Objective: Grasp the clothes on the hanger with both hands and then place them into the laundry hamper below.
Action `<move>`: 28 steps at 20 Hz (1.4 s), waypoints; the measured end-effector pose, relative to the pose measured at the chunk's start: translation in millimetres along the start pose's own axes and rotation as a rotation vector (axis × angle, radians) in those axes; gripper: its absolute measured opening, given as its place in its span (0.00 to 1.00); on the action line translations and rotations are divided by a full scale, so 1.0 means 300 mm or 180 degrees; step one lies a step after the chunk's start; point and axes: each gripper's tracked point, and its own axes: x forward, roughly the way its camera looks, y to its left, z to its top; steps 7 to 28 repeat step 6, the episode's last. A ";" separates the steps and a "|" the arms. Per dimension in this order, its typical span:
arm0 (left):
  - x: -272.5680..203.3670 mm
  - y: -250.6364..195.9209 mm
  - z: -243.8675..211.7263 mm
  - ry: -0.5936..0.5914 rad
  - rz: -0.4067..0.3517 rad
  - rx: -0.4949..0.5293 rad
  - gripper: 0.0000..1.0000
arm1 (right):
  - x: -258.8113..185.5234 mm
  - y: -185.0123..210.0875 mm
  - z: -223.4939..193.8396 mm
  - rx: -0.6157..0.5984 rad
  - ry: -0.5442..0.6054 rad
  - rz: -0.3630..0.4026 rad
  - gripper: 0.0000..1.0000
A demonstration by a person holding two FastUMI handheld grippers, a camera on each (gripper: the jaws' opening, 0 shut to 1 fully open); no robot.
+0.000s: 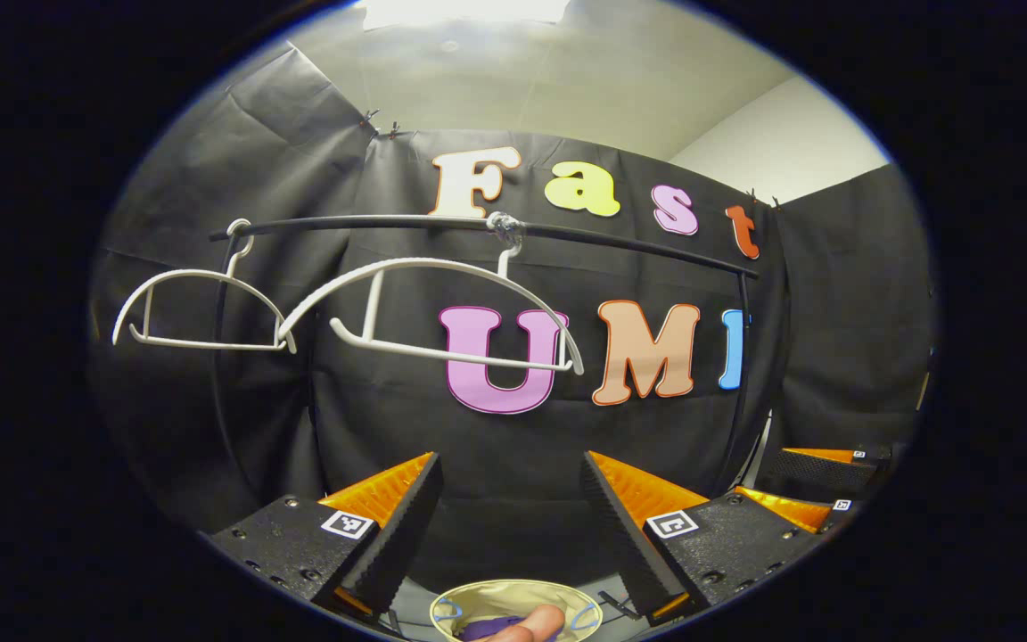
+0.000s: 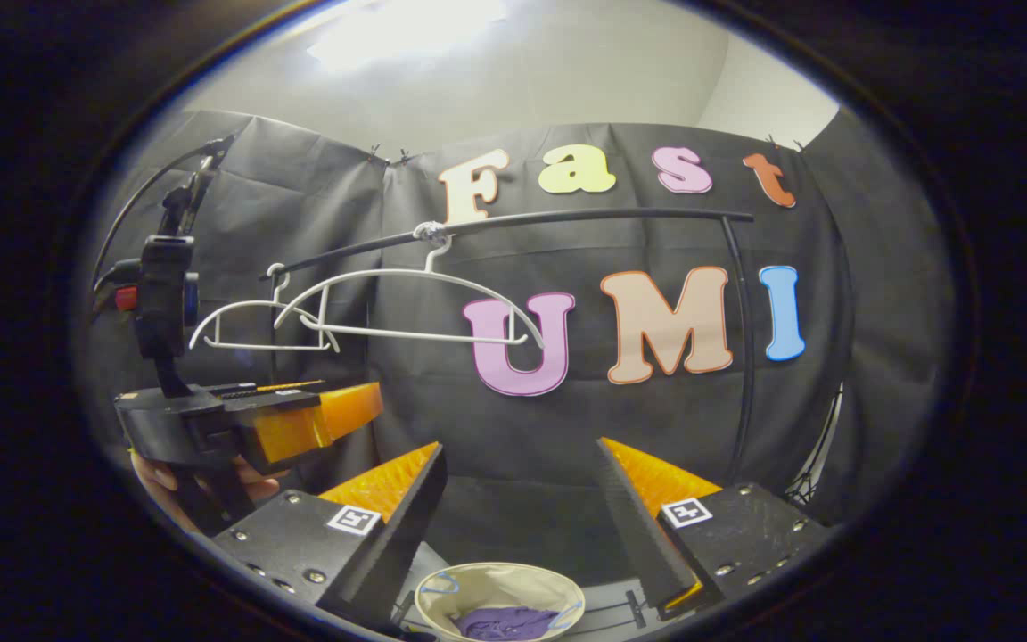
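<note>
Two bare white hangers (image 1: 429, 308) (image 1: 201, 308) hang on a black rail (image 1: 620, 241). Nothing hangs on them. Low in the left gripper view sits the beige laundry hamper (image 1: 478, 593) with a purple garment (image 1: 487, 627) inside. My left gripper (image 1: 510, 459) is open and empty, above the hamper and below the hangers. In the right gripper view my right gripper (image 2: 521, 446) is also open and empty over the hamper (image 2: 513, 580), where the purple garment (image 2: 505, 621) lies crumpled. The left gripper (image 2: 299, 428) is at the left, held by a hand (image 2: 152, 477).
The rail's black upright (image 2: 743, 357) stands to the right of the hangers. Black cloth walls close in the back and both sides. The right gripper (image 1: 812, 486) sits low at the right of the left gripper view. A fingertip (image 1: 536, 624) pokes in by the hamper's rim.
</note>
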 end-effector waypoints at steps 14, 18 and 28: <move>0.020 -0.040 -0.038 0.0052 -0.0019 0.0024 0.92 | 0.003 -0.053 -0.008 0.0031 -0.0055 -0.0017 0.99; 0.020 -0.040 -0.038 0.0052 -0.0019 0.0024 0.92 | 0.003 -0.053 -0.008 0.0031 -0.0055 -0.0017 0.99; 0.020 -0.040 -0.038 0.0052 -0.0019 0.0024 0.92 | 0.003 -0.053 -0.008 0.0031 -0.0055 -0.0017 0.99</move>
